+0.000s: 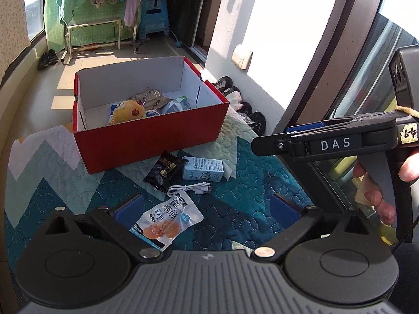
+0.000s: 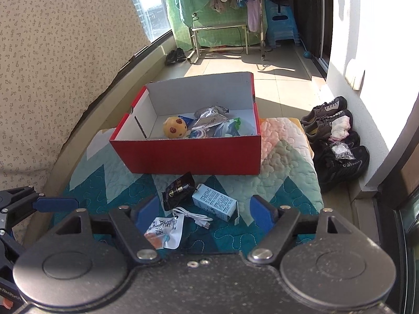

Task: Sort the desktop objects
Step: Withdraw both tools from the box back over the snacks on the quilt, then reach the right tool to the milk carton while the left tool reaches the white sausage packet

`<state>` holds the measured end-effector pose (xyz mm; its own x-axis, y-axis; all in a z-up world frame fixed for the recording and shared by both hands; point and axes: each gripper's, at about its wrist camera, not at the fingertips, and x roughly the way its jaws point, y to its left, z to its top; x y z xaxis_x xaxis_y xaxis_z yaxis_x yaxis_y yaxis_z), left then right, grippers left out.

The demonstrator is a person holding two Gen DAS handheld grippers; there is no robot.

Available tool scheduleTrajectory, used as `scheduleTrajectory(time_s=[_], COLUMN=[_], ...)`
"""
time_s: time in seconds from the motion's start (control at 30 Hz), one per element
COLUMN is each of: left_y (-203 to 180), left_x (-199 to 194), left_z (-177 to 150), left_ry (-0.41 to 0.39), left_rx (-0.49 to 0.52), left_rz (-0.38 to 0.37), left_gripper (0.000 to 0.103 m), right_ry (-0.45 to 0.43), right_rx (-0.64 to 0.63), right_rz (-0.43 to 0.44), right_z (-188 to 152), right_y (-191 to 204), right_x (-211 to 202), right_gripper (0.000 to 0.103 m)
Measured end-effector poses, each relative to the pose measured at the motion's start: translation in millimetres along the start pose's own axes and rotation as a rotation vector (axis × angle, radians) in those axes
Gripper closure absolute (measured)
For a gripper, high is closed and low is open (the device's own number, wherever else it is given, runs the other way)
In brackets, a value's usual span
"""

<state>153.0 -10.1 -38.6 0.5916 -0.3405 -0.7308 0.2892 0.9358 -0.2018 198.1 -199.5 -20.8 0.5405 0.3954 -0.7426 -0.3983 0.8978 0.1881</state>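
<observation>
step: mid-sort, red box (image 2: pixel 183 157) part full | both grippers (image 1: pixel 207 206) (image 2: pixel 204 214) spread wide, holding nothing | next, I guess: drop onto sausage pouch (image 1: pixel 167 219), pinch it

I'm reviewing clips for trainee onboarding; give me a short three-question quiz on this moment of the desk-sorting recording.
1. True or false: the white USB cable already lies inside the red cardboard shoebox.
2. Multiple choice: which item lies between the open jaws of the left gripper? A) yellow round plush toy B) white sausage snack pouch C) black snack packet
3. How many loose items lie on the teal quilted mat, outside the box?

Key:
1. False; it lies on the mat in front of the box.
2. B.
3. Four: the black packet, the light blue carton, the cable and the pouch.
</observation>
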Motion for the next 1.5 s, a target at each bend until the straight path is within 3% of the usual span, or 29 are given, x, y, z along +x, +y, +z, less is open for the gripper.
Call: scheduleTrajectory(time_s=[0.53, 0.83, 1.07, 1.5], left_y=[25.0, 33.1, 43.6, 41.3], left_x=[64.7, 103.1, 127.1, 152.7], left_z=[-20.6, -25.7, -27.9, -38.6], left_ry=[0.089, 0.14, 0.14, 0.133], left_rx=[0.023, 0.096, 0.12, 0.24], left_rz=[-0.032, -0.053, -0.082, -0.057], left_gripper=[0.001, 0.001, 0.001, 0.001], right_ry=[0.105, 0.146, 0.173, 0.196], right_rx=[-0.008, 0.001, -0.007, 0.011], right_rz=[-0.023, -0.014, -0.01, -0.012], right_z=[-18.3, -18.5, -17.6, -18.2], right_y=[-14.5, -18.2, -16.8, -24.5], right_x=[64.5, 101.8, 129.1, 152.4], right_gripper=[0.026, 0.026, 0.026, 0.026])
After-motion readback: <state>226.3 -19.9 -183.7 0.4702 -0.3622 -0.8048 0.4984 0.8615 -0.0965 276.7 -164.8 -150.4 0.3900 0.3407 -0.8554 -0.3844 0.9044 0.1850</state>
